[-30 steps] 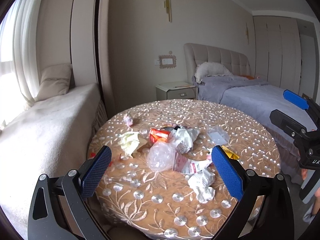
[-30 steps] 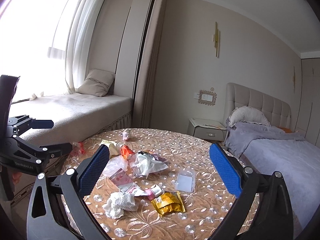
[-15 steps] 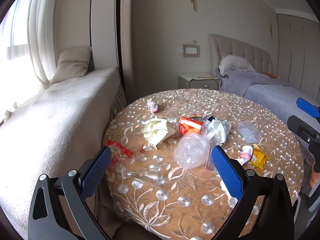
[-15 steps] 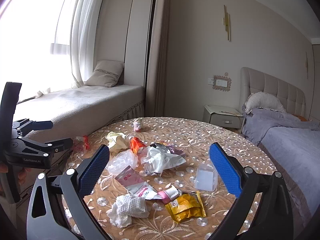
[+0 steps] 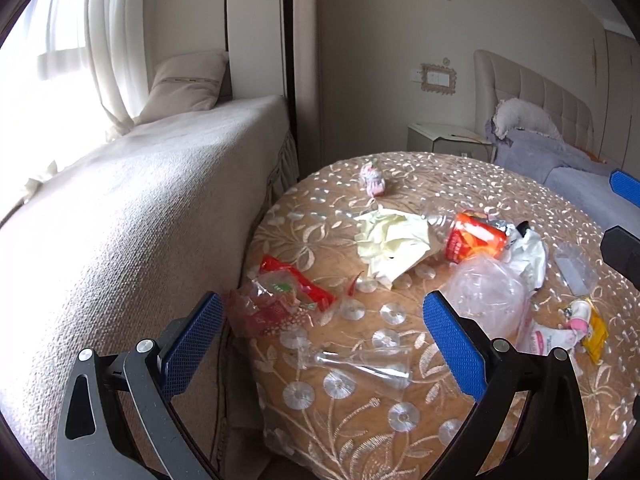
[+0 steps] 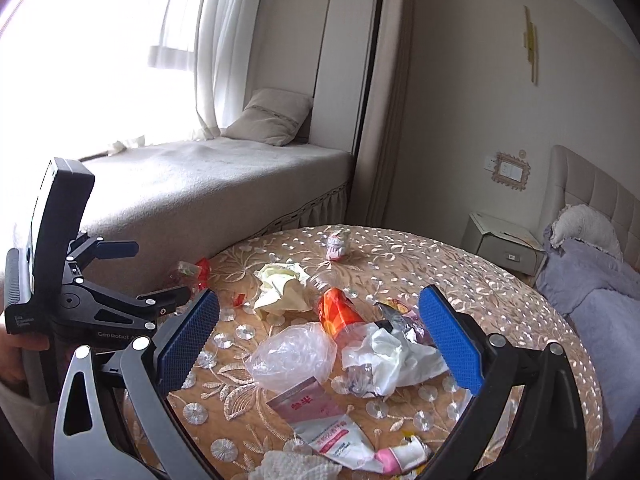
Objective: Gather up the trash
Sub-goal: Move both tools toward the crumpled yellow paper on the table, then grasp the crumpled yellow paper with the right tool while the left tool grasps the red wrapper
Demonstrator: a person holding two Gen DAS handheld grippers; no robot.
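both views have swung toward the round embroidered table (image 5: 400,420)'s left edge; left gripper (image 5: 320,330) and right gripper (image 6: 318,332) hang spread and empty. crumpled wrappers and clear plastic trash (image 6: 296,354) lie uncollected mid-table.

Embroidered cloth tablecloth (image 5: 332,412) — shiny clear plastic bag (image 6: 292,356), crumpled paper (image 5: 394,246), glossy red wrapper (image 5: 296,284)

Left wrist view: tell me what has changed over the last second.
The left gripper swung left along the table toward the red wrapper at its edge, which was barely in view before. The right gripper also turned left and moved closer over the clear bag and white wrapper. Nothing was gripped or released; both grippers stayed open and the trash lies as before.
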